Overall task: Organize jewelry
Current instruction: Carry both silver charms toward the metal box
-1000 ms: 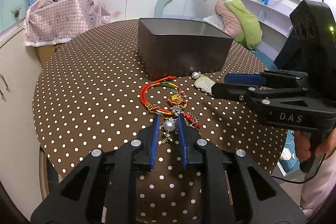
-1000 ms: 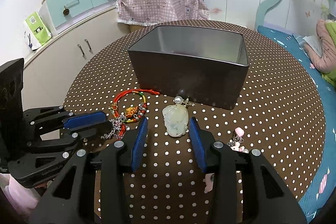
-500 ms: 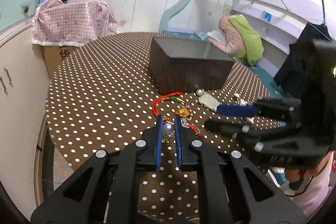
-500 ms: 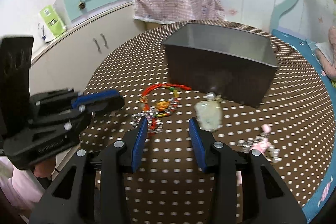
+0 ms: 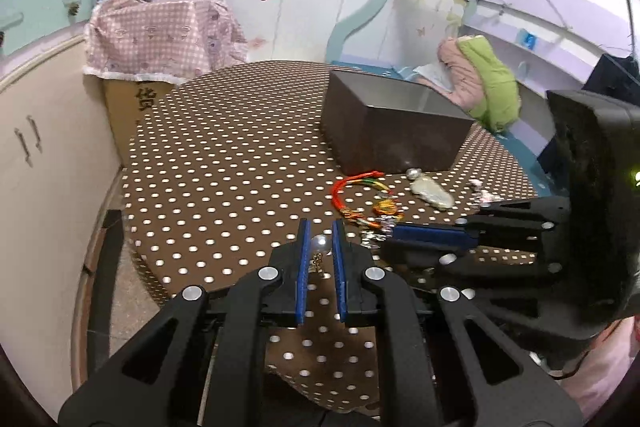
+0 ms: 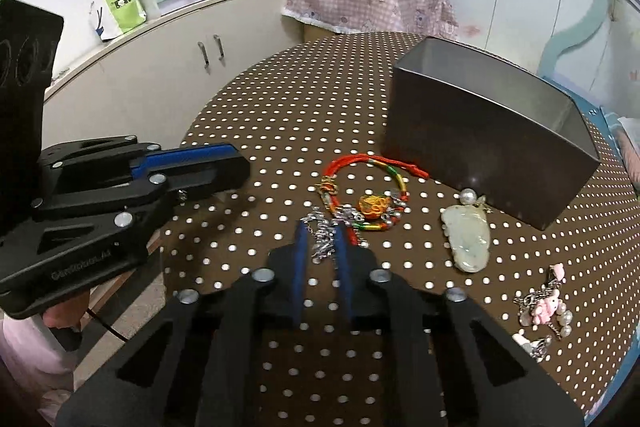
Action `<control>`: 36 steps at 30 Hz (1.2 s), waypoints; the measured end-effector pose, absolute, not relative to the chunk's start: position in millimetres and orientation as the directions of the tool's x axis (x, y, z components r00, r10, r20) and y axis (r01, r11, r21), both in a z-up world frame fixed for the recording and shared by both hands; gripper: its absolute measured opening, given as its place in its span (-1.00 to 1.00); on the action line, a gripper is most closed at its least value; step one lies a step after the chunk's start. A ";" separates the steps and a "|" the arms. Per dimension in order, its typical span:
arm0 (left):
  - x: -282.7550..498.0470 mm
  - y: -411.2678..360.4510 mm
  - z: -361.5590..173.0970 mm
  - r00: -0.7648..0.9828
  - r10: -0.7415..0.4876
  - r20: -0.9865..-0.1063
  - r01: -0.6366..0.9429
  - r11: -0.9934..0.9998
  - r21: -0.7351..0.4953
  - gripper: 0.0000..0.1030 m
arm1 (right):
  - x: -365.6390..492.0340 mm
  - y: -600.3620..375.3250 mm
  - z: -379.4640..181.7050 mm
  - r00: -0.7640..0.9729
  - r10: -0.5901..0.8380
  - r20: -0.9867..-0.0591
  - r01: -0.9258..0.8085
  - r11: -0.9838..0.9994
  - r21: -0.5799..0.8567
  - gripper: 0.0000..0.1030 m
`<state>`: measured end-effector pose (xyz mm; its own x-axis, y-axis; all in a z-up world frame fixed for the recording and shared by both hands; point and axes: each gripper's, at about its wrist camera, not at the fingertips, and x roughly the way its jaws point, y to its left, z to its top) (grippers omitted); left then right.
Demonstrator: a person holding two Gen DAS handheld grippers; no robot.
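- The left claw (image 5: 320, 227) is being kept nearly closed around a pearl earring (image 5: 319, 242); the pearl is being pinched between the two blue pads, with a small gold piece hanging below it, above the dotted tabletop (image 5: 224, 163).
- The right claw (image 6: 322, 229) is being pressed nearly closed on a silver chain (image 6: 325, 235); its jaws have just been closing, and the chain is being caught between the tips. Whether the chain is being lifted off the tabletop cannot be told.
- The grey box (image 6: 488, 131) is being taken as the landmark; it is standing open-topped on the tabletop.
- A red cord bracelet (image 6: 366, 193) with an orange charm is lying just in front of the box, touching the silver chain.
- A pale jade pendant (image 6: 468, 239) with a pearl at its top is lying just beside the box's near corner.
- A pink charm cluster (image 6: 544, 307) is lying well in front of the box, apart from the pendant.
- The left claw is being held well to the box's left in the right wrist view.
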<state>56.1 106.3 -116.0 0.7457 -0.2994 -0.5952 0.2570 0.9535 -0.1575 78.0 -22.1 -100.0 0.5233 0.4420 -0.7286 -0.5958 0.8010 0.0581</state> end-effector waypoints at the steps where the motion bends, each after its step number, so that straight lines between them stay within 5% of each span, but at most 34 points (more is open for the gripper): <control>1: 56.2 107.7 -116.0 0.746 -0.299 -0.595 0.255 0.954 -0.160 -0.79 | 78.4 -24.6 -100.0 0.520 0.443 -0.730 -0.596 0.801 0.061 -0.84; 14: 60.6 106.3 -103.7 0.763 -0.304 -0.571 0.256 0.952 -0.166 -0.79 | 76.4 -58.1 -75.9 0.565 0.477 -0.674 -0.550 0.826 0.124 -0.85; 36: 112.8 38.4 -25.8 0.800 -0.400 -0.448 0.404 0.910 -0.091 -0.79 | 105.4 -103.2 10.9 0.738 0.430 -0.521 -0.485 0.874 0.034 -0.85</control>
